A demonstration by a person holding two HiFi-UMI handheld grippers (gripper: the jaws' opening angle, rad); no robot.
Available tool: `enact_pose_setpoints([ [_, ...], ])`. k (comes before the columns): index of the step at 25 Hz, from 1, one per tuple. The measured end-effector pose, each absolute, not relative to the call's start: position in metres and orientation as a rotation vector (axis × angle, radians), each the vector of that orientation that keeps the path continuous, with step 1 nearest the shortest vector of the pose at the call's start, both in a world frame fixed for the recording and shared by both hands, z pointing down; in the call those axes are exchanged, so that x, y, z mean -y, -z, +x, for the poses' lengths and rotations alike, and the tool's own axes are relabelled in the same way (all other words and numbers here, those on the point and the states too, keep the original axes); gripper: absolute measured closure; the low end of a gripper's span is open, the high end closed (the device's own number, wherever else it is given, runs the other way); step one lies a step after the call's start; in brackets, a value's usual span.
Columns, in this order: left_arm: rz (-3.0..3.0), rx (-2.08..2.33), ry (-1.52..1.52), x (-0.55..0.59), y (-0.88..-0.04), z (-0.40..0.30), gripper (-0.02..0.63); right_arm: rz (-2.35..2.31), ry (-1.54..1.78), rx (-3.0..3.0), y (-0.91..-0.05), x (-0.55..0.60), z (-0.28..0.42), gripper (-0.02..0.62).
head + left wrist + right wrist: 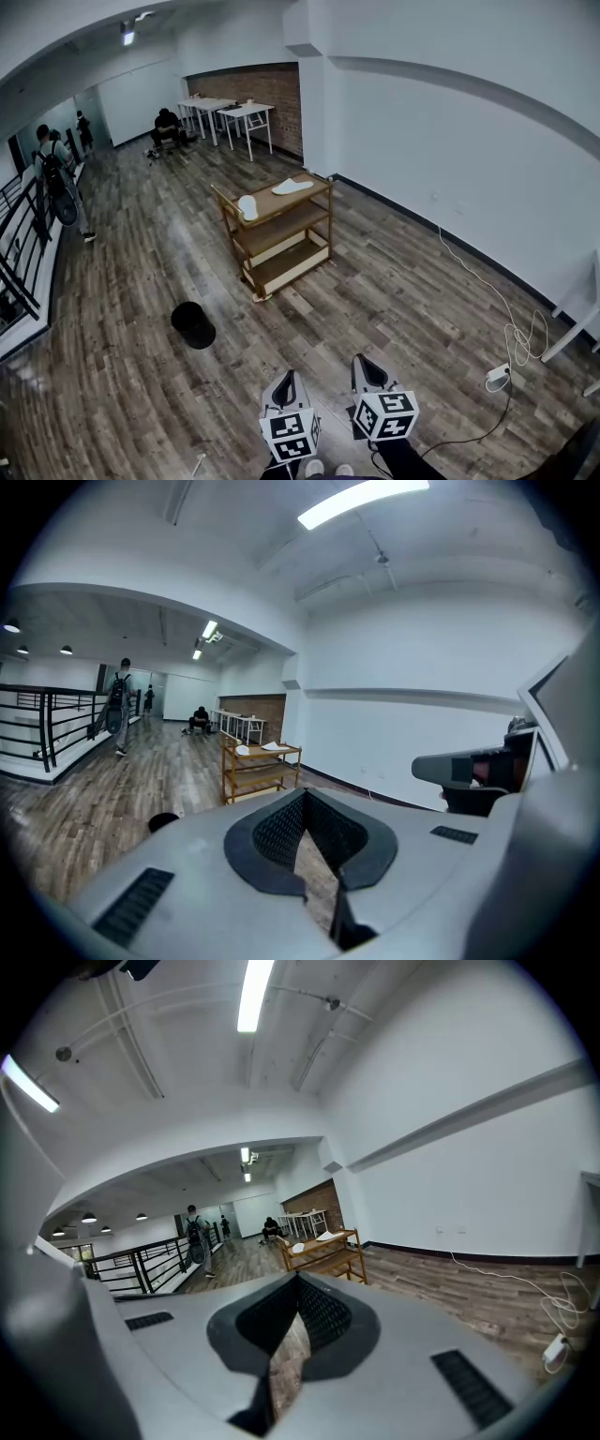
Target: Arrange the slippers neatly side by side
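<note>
Little looks done yet: on the cart (281, 202) top, one slipper (247, 207) sits at the left edge and the other slipper (292, 187) lies well apart at the back right. The left tool (285, 389) and right tool (368, 373), jaws together and empty, hang far off, so reaching, gripping and pairing all remain.

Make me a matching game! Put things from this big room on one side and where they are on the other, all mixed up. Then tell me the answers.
Things:
1. white slipper lying flat
2. black round bin
3. white power strip with a cable
4. white tables

Places:
A. in front of the brick wall
B. on the wooden floor, left of the cart in the head view
C. on the top shelf of the wooden cart
D. on the floor near the white wall

Pairs: 1-C, 2-B, 3-D, 4-A.
</note>
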State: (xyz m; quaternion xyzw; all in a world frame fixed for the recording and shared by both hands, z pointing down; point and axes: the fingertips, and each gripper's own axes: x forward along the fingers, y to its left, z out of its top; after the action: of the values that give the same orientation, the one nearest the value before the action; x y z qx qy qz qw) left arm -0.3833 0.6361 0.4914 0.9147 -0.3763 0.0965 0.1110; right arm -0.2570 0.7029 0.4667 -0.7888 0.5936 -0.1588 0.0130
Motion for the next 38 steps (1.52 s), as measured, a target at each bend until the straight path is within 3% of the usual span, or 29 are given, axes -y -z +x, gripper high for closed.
enact_pose_setpoints([
  [18, 2.627, 1.021, -0.342, -0.616, -0.528, -0.397, 0.606, -2.577, 0.556, -1.741, -0.487, -0.701, -0.255, 0.597],
  [38, 2.629, 1.102, -0.343, -0.530, -0.513, -0.278, 0.606, -2.516, 0.537, -1.849, -0.483, -0.608, -0.136, 0.597],
])
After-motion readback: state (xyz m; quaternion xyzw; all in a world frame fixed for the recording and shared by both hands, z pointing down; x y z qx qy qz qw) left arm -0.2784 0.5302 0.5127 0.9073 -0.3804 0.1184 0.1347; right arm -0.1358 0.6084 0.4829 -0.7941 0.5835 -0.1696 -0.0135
